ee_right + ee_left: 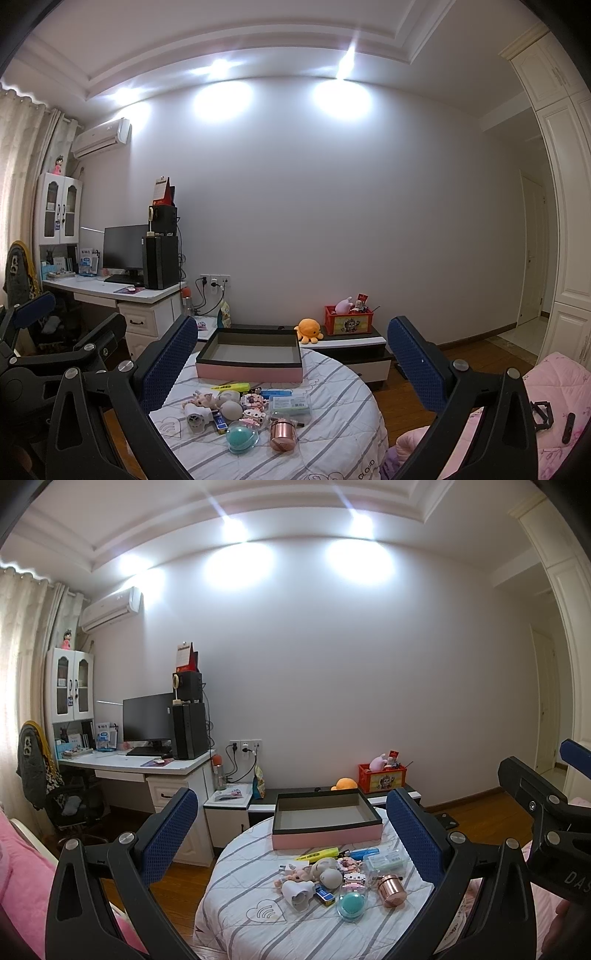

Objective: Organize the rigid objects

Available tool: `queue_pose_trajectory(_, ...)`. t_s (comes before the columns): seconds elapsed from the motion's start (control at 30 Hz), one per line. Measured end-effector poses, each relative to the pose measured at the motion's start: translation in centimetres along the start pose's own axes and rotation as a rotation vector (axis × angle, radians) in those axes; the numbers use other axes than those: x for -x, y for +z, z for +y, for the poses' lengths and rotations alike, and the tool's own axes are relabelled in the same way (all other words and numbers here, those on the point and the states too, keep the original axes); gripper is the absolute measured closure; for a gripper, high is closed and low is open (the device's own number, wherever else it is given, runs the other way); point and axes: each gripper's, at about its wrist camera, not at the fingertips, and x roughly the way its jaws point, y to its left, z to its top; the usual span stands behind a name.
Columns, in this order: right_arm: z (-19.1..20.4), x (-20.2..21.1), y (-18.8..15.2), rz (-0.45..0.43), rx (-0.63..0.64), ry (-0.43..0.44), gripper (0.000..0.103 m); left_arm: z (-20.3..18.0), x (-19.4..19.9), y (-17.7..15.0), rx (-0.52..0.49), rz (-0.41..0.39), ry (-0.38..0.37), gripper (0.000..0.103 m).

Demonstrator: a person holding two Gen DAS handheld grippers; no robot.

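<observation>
toys heaped before tray, grippers apart, nothing btwn

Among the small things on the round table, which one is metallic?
The copper-coloured cylinder, standing beside the teal ball. Only it has a shiny metal surface.

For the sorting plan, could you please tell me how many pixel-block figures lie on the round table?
2: one block figure behind the grey egg, another block figure nearer, left of the copper canister. Clutter may hide more.
</observation>
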Motion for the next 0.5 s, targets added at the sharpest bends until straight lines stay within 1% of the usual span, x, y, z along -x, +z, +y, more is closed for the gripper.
queue_pose_trajectory(0.5,0.08,0.06,-0.04,-0.004,0.005,0.003,0.000,0.29,0.15,0.15,0.001,-0.001,0.001,0.000)
